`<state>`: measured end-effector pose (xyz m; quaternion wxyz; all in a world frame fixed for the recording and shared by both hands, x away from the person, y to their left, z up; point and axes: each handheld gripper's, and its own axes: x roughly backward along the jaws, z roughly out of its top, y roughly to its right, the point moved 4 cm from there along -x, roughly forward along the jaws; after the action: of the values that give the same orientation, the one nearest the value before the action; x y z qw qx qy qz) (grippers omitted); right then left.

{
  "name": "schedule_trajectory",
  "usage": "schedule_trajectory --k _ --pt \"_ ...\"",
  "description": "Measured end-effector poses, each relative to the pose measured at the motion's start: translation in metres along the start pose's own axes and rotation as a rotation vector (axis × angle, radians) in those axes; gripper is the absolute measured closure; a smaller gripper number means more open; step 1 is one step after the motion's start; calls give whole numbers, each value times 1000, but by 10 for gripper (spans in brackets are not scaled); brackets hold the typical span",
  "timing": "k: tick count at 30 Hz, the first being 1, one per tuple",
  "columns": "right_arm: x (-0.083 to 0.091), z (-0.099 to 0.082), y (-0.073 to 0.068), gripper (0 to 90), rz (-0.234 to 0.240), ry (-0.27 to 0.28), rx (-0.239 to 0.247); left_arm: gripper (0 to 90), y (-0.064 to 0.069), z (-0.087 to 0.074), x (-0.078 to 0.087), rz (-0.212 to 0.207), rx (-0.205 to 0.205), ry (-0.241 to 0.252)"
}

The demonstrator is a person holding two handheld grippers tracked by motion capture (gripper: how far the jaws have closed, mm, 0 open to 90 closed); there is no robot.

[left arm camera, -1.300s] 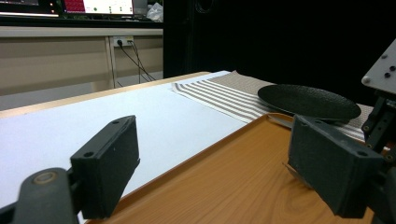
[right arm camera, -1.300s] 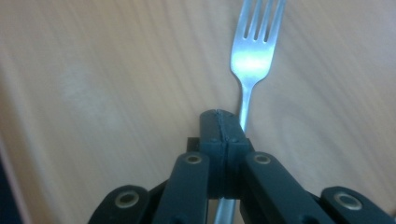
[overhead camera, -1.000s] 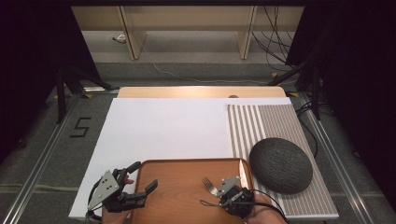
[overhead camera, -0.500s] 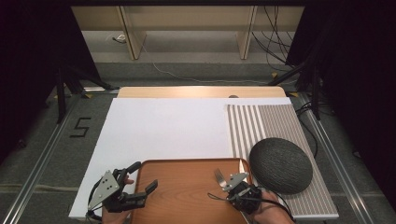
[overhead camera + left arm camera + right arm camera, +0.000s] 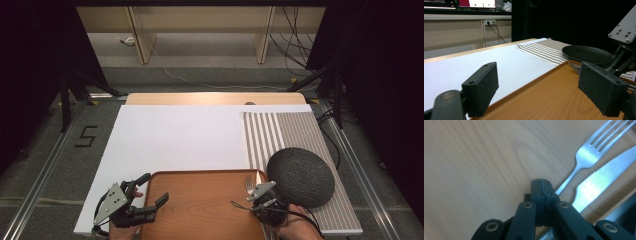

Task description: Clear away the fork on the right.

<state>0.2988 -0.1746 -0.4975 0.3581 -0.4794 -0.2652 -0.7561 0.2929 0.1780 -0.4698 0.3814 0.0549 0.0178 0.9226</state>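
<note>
My right gripper [image 5: 541, 185] has its jaws pressed together on the handle of the fork [image 5: 589, 152], which lies on the wooden tray [image 5: 200, 205] just ahead of them, beside the knife [image 5: 604, 172]. My left gripper [image 5: 544, 87] hovers with jaws wide and empty. I judge the fork gripped but not yet lifted; placing it remains.

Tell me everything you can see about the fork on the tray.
The fork is plain silvery metal with four tines and a slim handle. It lies flat on the wooden tray, near the tray's right edge, beside a serrated knife; whether the two touch is unclear. Its handle runs back under the right gripper, whose fingers are pressed shut; whether they pinch the handle cannot be seen. In the high view its tines point away from the person, next to the dark round plate.
</note>
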Motion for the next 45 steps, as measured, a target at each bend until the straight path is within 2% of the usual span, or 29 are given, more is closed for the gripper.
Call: schedule_trajectory --k 13,14,17,19,21,29,36,40,43,45 --pt "1 -3 3 900 0 -1 -12 161 0 0 0 0 1 0" --pt "1 -2 3 870 -6 7 -9 161 0 0 0 1 -1 -1" --pt "4 -2 3 821 47 46 -16 161 0 0 0 0 0 -1" --pt "8 1 4 776 47 76 -24 161 0 0 0 0 -1 -2" --pt "11 2 5 694 39 104 -38 161 0 0 0 0 1 -2" --pt "18 5 12 491 61 195 -106 161 -1 0 0 0 3 -1" --pt "25 5 19 386 91 267 -152 161 -1 -1 0 1 7 -1" --pt "28 4 24 336 136 301 -198 161 -2 -1 0 1 10 -3" --pt "30 3 29 318 143 323 -227 161 -1 -1 -1 1 11 -3" --pt "31 2 31 291 130 327 -240 161 -1 -1 -1 1 10 -3"
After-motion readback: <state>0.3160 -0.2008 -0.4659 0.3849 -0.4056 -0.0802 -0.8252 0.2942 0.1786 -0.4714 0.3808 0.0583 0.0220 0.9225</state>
